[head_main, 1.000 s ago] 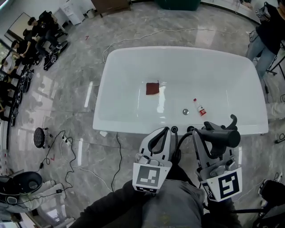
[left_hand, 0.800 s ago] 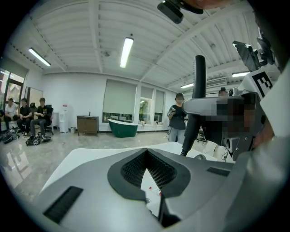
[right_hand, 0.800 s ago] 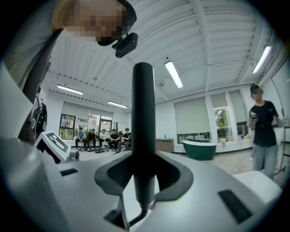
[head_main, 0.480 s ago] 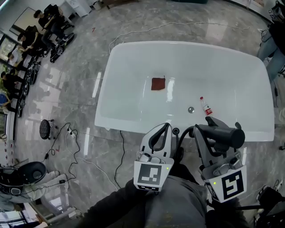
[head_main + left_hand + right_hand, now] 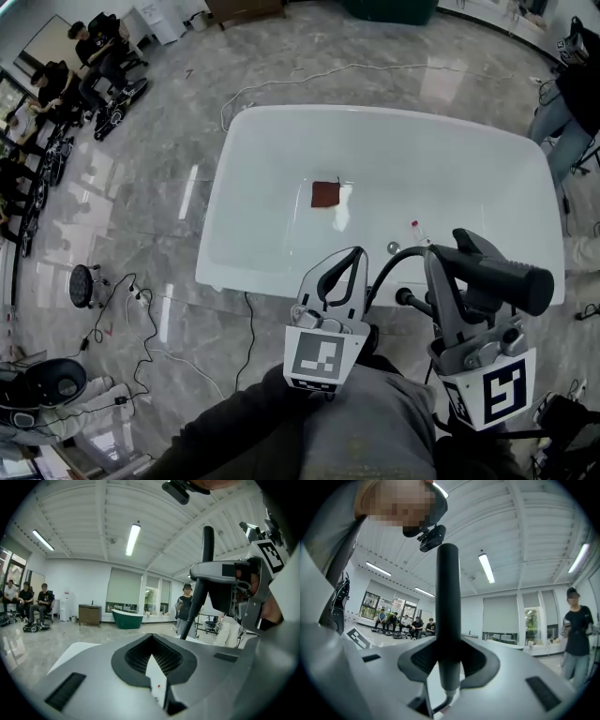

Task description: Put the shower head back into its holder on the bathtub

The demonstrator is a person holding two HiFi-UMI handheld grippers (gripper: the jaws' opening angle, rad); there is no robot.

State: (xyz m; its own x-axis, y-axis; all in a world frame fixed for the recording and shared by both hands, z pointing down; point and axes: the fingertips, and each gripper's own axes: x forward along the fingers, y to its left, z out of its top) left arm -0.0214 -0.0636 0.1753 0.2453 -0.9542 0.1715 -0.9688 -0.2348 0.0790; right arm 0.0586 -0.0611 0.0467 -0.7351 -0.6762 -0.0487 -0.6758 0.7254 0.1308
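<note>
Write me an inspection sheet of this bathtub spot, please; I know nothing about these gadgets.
Surface: white bathtub on grey marble floor.
Job's things: black shower head with hose, held at the tub's near side; holder not made out.
Clutter: red-brown cloth and small bottle inside the tub.
Grippers: right gripper, jaws shut on the shower head; left gripper, jaws together, empty.
Cables: white cable beyond the tub; black cables at left.
Surroundings: seated people upper left; one person standing, right.
</note>
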